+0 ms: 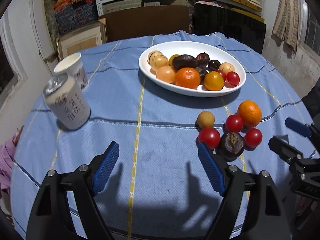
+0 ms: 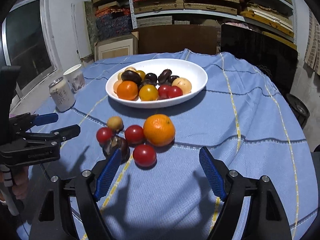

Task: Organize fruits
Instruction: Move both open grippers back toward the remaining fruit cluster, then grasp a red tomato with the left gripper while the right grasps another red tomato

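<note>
A white oval plate (image 1: 200, 47) (image 2: 192, 68) holds several fruits: oranges, tomatoes, dark and pale ones. On the blue cloth in front of it lie loose fruits: an orange (image 1: 249, 113) (image 2: 159, 130), three red tomatoes (image 1: 209, 137) (image 2: 144, 155), a dark fruit (image 1: 232, 144) (image 2: 112, 144) and a small tan fruit (image 1: 205, 119) (image 2: 115, 122). My left gripper (image 1: 158, 154) is open and empty, left of the loose fruits. My right gripper (image 2: 160, 158) is open and empty, with one red tomato just ahead between its fingers.
A white can (image 1: 68, 104) (image 2: 62, 94) and a paper cup (image 1: 73, 68) (image 2: 75, 78) stand at the table's left. Shelves with boxes, a brown board and a dark panel stand behind the table. The right gripper shows at the left wrist view's right edge (image 1: 288, 138).
</note>
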### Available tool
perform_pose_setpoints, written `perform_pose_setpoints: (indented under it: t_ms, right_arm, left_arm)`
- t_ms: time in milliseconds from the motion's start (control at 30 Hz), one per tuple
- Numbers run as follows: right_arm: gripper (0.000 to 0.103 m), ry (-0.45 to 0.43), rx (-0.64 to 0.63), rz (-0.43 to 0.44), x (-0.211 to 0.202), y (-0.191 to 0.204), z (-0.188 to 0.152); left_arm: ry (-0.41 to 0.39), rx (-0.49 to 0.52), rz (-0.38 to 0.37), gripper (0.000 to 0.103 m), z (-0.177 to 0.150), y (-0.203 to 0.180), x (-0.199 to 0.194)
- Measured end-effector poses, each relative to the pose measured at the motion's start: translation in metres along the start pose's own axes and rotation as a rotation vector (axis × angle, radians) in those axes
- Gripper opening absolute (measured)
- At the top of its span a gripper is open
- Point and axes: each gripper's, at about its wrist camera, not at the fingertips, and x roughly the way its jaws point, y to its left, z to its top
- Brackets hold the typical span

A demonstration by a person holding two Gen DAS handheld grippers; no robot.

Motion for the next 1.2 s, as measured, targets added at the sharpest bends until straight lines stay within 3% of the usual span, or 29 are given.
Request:
perform_pose_setpoints:
  t_ms: [200,300,533,700,767,900,967,1200]
  right_arm:
    - [0.081,0.033,-0.016,0.003,0.005,0.007,-0.007]
    - [0.081,0.042,-0.065,-0.042,0.008,0.016,-0.007]
    - [0.075,0.150,-0.177,-0.084,0.034,0.032,-0.007]
    - [0.067,0.161,-0.194,-0.066,0.045,0.037,-0.005]
    - [0.054,0.164,-0.173,-0.025,0.046,0.035,-0.004]
    - [0.045,0.146,-0.133,0.001,0.046,0.030,-0.005]
    - [0.034,0.141,-0.102,0.006,0.045,0.025,-0.003]
    - [0.032,0.144,-0.068,0.040,0.042,0.019,-0.004]
  left_arm:
    - [-0.028,0.022,-0.010,0.079,-0.003,-0.002,0.002]
    - [-0.040,0.022,-0.018,0.079,-0.004,0.002,0.001]
    - [-0.020,0.012,-0.041,0.079,-0.004,0.007,0.009]
    - [-0.016,0.021,-0.051,0.079,-0.004,0.003,0.010]
    - [-0.011,0.030,-0.046,0.079,-0.004,0.001,0.012]
    - [-0.005,0.044,-0.038,0.079,-0.006,-0.003,0.015]
    - [-0.004,0.048,-0.038,0.079,-0.006,-0.004,0.016]
    - [-0.010,0.062,-0.019,0.079,-0.008,-0.009,0.018]
